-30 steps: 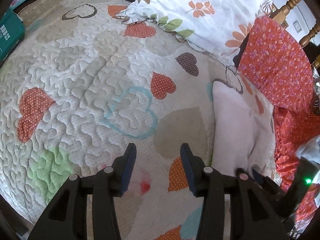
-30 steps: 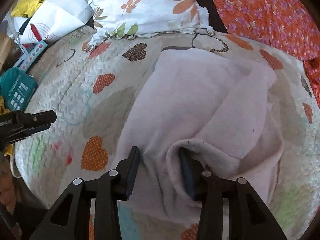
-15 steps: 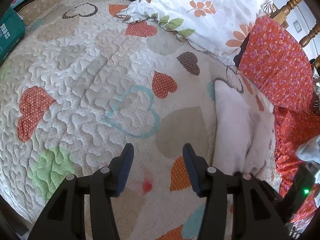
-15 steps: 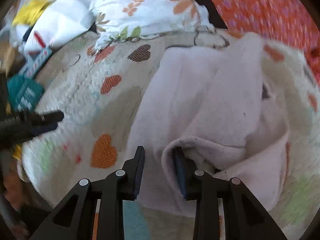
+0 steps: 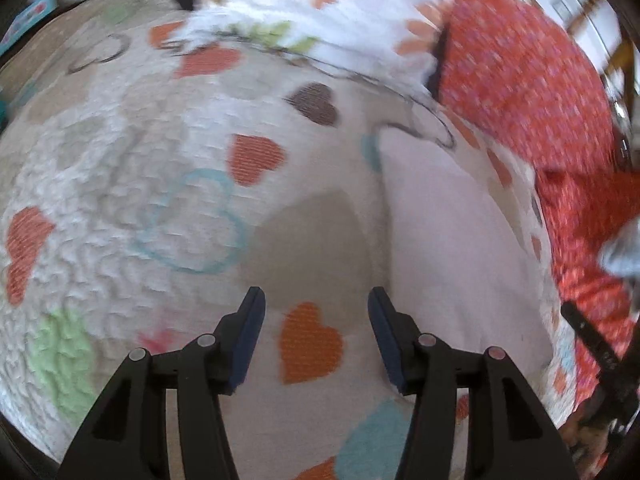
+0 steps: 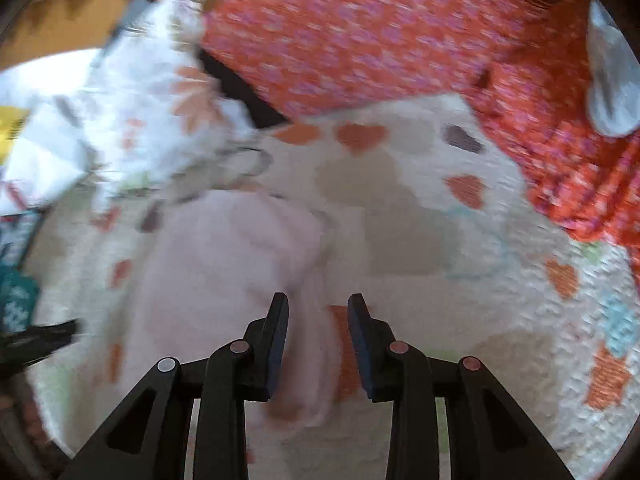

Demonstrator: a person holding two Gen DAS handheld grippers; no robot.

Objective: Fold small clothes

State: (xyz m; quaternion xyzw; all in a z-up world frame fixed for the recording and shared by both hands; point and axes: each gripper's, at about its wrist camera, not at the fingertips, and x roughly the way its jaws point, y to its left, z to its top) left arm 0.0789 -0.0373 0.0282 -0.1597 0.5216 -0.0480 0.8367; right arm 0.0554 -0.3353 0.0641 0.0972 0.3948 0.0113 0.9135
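Note:
A pale pink small garment (image 5: 448,240) lies folded on the heart-patterned quilt (image 5: 120,184), just right of my left gripper (image 5: 316,312). The left gripper is open and empty above the quilt, its right finger at the garment's left edge. In the right wrist view the same garment (image 6: 224,272) lies left of and under my right gripper (image 6: 318,316), which is open and empty; the garment's right edge runs between its fingers. Both views are motion-blurred.
A white floral pillow (image 5: 312,4) and a red floral pillow (image 5: 520,76) lie at the head of the bed; the red one shows in the right wrist view (image 6: 360,28). A grey cloth item (image 6: 612,88) lies at far right. The other gripper's black tip (image 6: 36,340) shows at left.
The right gripper let go of the pink garment's edge and swung right, off the fold. The garment now lies flatter. The left gripper moved right toward the garment and opened wider.

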